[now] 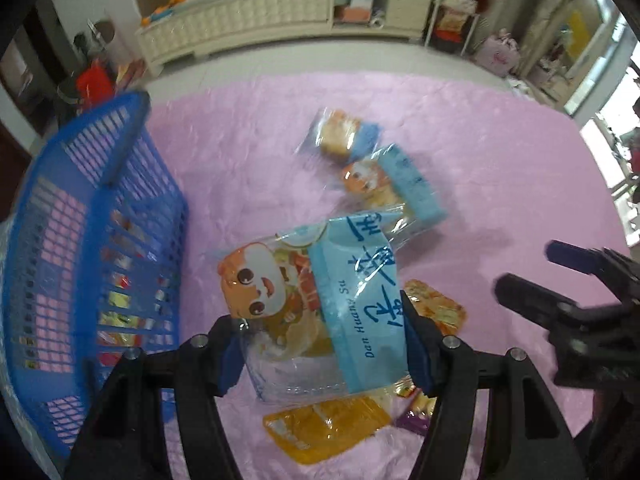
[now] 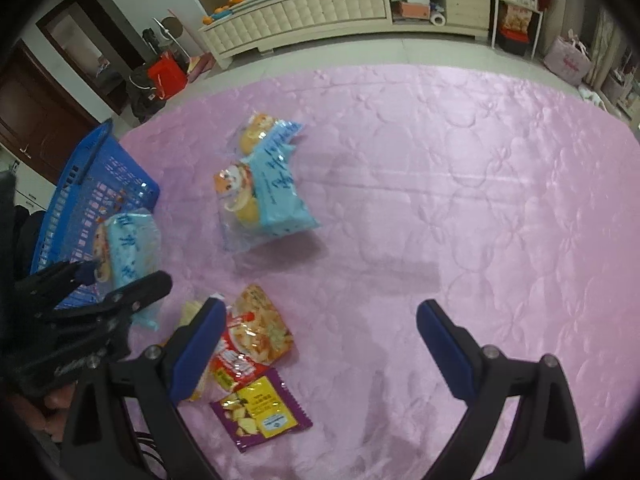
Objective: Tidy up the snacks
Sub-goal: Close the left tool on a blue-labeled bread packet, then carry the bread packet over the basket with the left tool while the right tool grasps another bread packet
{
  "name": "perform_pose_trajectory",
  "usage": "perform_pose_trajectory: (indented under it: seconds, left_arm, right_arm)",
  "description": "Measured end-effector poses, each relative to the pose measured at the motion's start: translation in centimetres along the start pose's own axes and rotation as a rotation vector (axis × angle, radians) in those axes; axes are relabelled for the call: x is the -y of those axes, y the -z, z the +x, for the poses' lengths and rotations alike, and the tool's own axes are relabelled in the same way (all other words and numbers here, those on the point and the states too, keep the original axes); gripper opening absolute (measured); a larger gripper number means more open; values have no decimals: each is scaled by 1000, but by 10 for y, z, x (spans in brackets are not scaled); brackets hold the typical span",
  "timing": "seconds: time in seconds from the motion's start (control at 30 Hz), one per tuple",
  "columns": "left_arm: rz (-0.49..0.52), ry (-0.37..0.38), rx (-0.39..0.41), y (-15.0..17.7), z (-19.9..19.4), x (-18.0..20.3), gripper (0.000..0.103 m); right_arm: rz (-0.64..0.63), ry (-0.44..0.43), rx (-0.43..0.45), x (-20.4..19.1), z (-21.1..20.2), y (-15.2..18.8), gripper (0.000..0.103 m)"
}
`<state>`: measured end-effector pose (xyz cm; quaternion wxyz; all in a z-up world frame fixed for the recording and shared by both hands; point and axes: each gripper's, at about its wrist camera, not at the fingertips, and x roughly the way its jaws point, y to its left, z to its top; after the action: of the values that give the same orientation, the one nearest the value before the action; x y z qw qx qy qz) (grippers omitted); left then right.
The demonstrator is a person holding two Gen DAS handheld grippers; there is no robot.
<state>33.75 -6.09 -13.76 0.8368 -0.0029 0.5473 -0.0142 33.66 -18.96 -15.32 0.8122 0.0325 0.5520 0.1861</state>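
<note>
Plainly, by item:

Left tool [image 1: 320,340]: clamped on a blue-and-clear cartoon snack pack [image 1: 316,300], one blue pad on each side edge, the pack lifted clear of the pink surface [image 1: 500,168].

Held pack, other view: it hangs just beside the blue basket [image 2: 96,200], in front of its mesh wall, with the left tool's black fingers gripping it low down.

Right tool [image 2: 320,352]: jaws wide apart with nothing between them, hovering over bare pink cloth; its left finger overlaps the loose snacks in the picture.

Blue basket: stands at the left edge of the surface; several small packets show through its mesh, though blur keeps me from telling which kinds.

Two matching cartoon packs [image 2: 268,184]: lie together mid-surface, touching or perhaps overlapping, well apart from the basket.

Loose snacks: an orange-red chip packet [image 2: 260,332] and a purple packet [image 2: 262,410] lie near the right tool; an orange-yellow packet [image 1: 328,428] lies below the held pack.

Background: a cream cabinet [image 2: 320,8] along the far wall.
</note>
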Motion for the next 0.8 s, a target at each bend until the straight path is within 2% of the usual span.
perform_pose_trajectory:
  seconds: [0.17, 0.37, 0.53, 0.67, 0.8]
  left_arm:
    - [3, 1, 92, -4, -44, -25, 63]
    - [-32, -38, 208, 1, -86, -73, 63]
    - [-77, -109, 222, 6, -89, -117, 63]
    - [-140, -103, 190, 6, -75, -136, 63]
    - [-153, -132, 177, 13, -74, -135, 63]
  right_arm:
    - [-54, 9, 27, -18, -9, -12, 98]
    - [-129, 51, 11, -37, 13, -30, 98]
    - [-162, 63, -6, -47, 37, -39, 98]
    - [-180, 65, -46, -53, 66, -53, 98]
    - [-202, 74, -77, -57, 91, -65, 98]
